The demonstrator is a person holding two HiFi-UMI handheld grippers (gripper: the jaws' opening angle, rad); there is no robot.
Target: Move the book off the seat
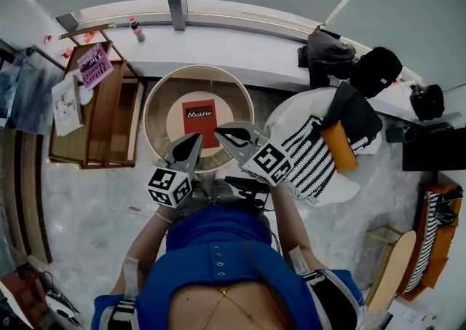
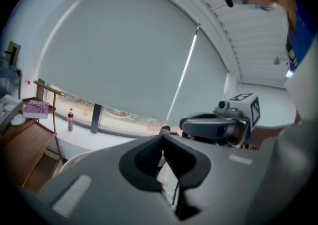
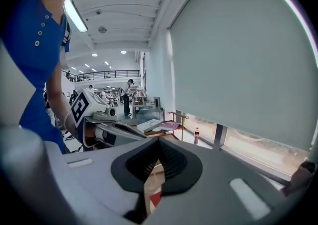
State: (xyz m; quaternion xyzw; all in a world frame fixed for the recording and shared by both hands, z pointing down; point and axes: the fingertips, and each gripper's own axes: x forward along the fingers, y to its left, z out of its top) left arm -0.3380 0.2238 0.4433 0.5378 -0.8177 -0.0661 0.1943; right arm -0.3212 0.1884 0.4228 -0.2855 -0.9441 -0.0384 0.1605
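From the head view we look steeply down on a round seat (image 1: 155,99) with a raised pale rim and a flat cushion inside. A red book (image 1: 206,124) lies flat at the middle of that cushion, cover up. Its long axis runs straight away from us, toward the window ledge (image 1: 218,48). The title band sits at the far end and reads upright to us, so the book's top points at the ledge and its bottom edge at us. Bare cushion shows to the left, right and far side of the book, ringed by the rim. The left hand-held gripper (image 1: 195,138) is clenched on nothing, its tip over the book's near edge. The right hand-held gripper (image 1: 219,132) is likewise pinched closed and empty, its tip over the near right corner; we cannot tell whether either touches. In the right gripper view a sliver of red shows below the closed jaws. A wooden shelf (image 1: 109,114) stands just left of the seat, a white cushion (image 1: 287,116) lies close on its right, and open floor (image 1: 91,219) spreads at the near left.
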